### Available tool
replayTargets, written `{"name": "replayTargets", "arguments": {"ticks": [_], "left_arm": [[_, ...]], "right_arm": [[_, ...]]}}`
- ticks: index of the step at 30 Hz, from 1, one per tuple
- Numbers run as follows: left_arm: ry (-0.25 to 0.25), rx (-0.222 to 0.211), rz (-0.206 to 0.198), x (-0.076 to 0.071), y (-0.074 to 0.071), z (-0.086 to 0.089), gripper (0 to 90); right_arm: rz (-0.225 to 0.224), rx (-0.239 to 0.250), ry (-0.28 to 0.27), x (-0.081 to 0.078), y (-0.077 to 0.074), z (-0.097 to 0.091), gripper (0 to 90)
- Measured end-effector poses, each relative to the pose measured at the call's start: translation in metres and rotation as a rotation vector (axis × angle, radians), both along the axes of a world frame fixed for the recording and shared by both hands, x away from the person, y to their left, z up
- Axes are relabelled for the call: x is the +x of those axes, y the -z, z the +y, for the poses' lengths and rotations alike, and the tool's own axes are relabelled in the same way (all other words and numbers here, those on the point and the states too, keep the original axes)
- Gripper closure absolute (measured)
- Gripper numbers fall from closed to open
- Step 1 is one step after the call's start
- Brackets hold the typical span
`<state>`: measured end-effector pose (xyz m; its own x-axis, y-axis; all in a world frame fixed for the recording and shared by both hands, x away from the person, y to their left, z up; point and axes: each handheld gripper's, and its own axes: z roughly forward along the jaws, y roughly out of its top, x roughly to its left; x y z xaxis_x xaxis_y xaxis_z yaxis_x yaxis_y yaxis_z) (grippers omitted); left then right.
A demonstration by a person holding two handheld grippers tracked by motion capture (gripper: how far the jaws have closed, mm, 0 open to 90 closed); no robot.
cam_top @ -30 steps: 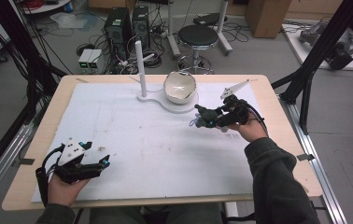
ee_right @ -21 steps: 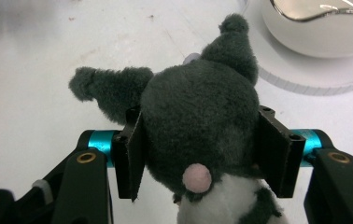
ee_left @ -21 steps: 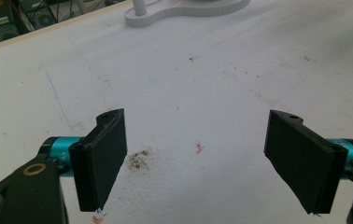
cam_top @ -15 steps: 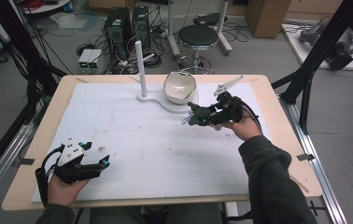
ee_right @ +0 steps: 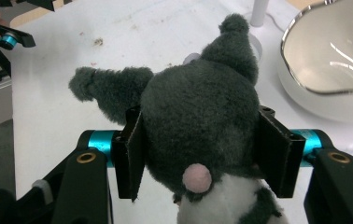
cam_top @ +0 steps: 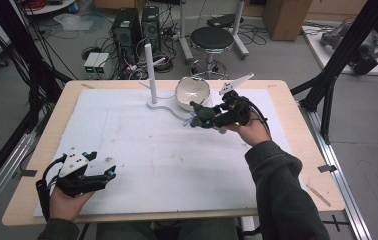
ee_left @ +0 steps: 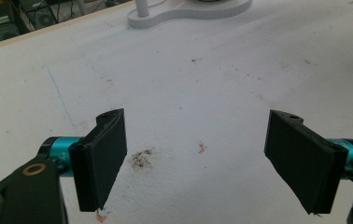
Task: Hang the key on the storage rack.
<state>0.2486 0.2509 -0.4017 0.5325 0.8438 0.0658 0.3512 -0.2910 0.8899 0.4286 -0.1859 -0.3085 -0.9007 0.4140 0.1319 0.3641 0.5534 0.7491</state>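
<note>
No legible text or labels

A dark grey plush toy (ee_right: 198,121) with two pointed ears, a pink spot and white front sits clamped between black pads, lifted over the table's far right, just beside the white bowl (ee_right: 333,60)

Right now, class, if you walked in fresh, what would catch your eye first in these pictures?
First, the dark grey plush toy clamped between the right gripper's fingers, held just in front of the white bowl at the table's far side. Next, the left gripper at the near left corner, its fingers wide apart over the stained white mat.
</note>
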Motion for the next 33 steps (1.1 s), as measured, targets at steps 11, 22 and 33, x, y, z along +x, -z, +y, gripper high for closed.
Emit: {"name": "replayTargets", "arguments": {"ticks": [11,22,33], "left_arm": [[0.003,-0.002,-0.001,-0.001,0.0,-0.001,21.4],[0.0,-0.003,-0.002,-0.001,0.0,0.0,21.3],[0.001,-0.003,-0.002,-0.001,0.0,0.001,21.3]], "right_arm": [[-0.007,-0.002,-0.009,0.002,-0.014,0.025,41.4],[-0.009,0.013,-0.016,0.009,-0.019,0.04,41.4],[-0.012,0.03,0.003,0.019,-0.028,0.049,41.4]]}}
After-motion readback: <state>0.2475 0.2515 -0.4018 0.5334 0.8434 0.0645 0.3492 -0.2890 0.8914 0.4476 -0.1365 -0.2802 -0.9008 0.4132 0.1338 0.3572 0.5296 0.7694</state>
